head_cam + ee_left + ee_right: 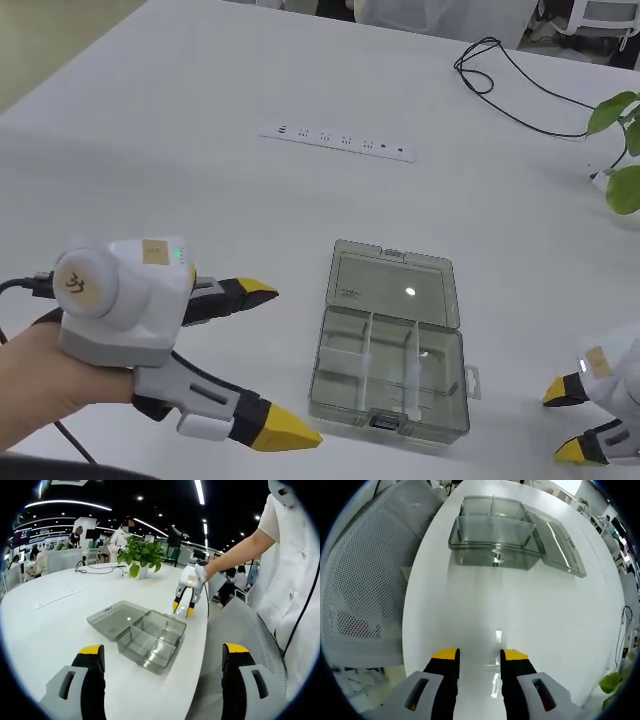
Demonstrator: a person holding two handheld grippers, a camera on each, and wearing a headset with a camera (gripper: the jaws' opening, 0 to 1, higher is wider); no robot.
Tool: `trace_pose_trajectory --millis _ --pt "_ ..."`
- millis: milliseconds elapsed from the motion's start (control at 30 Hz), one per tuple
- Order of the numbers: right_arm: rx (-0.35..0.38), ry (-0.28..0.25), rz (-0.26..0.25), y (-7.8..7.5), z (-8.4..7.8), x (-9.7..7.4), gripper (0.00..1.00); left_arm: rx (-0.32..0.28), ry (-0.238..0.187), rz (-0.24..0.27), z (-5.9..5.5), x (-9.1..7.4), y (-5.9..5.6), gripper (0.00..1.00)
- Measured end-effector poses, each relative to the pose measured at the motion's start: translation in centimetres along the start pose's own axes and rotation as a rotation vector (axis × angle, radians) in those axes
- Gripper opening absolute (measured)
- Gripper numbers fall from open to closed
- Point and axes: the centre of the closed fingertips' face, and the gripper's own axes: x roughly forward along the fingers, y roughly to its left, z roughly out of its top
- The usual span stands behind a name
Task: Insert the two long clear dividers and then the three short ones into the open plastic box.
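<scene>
The open plastic box [345, 400] lies on the white table, its lid [395, 285] folded flat behind it. Inside stand two long clear dividers [365, 355] running front to back, with a short crosspiece [335, 352] in the left lane. My left gripper [275, 360] hovers to the left of the box, jaws wide open and nothing in them. Near the table's front right, my right gripper [562, 422] is open and holds nothing. In the left gripper view the box [150, 637] lies ahead, with the right gripper [184, 611] beyond it. From the right gripper [479, 655], the box [492, 547] lies ahead.
A white power strip [335, 140] lies at the back of the table [180, 150], a black cable [500, 75] at the far right. A potted plant [622, 150] stands on the right edge. A mesh chair [365, 580] sits beside the table's edge. People stand in the background.
</scene>
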Motion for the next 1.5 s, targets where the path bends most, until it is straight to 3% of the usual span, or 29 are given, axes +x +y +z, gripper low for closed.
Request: trace_pose_trajectory --millis 267,400,567,833,967,1033,1233,1333,1400,1500 --pt "0.006 0.005 -0.017 0.0 0.0 -0.1 0.33 0.003 -0.002 -0.001 0.1 0.0 -0.1 1.00" --pt "0.035 -0.029 -0.049 -0.3 0.8 -1.1 0.33 0.002 -0.005 0.001 0.3 -0.1 -0.1 1.00" --pt "0.047 -0.073 -0.108 -1.0 2.3 -3.2 0.33 -0.005 -0.010 0.009 0.7 -0.1 -0.1 0.99" --pt "0.054 -0.167 -0.212 -1.6 6.4 -7.7 0.33 -0.064 -0.084 0.006 3.3 0.3 -0.1 0.97" --pt "0.045 -0.210 -0.254 -1.3 8.9 -9.9 0.33 -0.105 -0.118 -0.003 5.0 0.8 -0.5 0.95" --pt "0.039 -0.222 -0.275 -2.2 9.1 -10.2 0.33 -0.131 -0.134 -0.004 5.8 1.1 -0.7 0.92" --pt "0.009 -0.243 -0.319 -1.4 11.9 -12.5 0.33 -0.302 -0.196 -0.044 7.9 2.3 -1.7 0.83" --pt "-0.011 -0.234 -0.335 -1.7 12.2 -12.9 0.33 -0.343 -0.210 -0.058 8.6 2.8 -2.1 0.78" --pt "-0.010 -0.245 -0.341 -1.3 13.2 -13.5 0.33 -0.424 -0.222 -0.086 9.1 3.3 -2.6 0.74" --pt "-0.019 -0.255 -0.351 -0.8 14.7 -14.3 0.33 -0.433 -0.223 -0.105 9.6 4.1 -3.2 0.69"
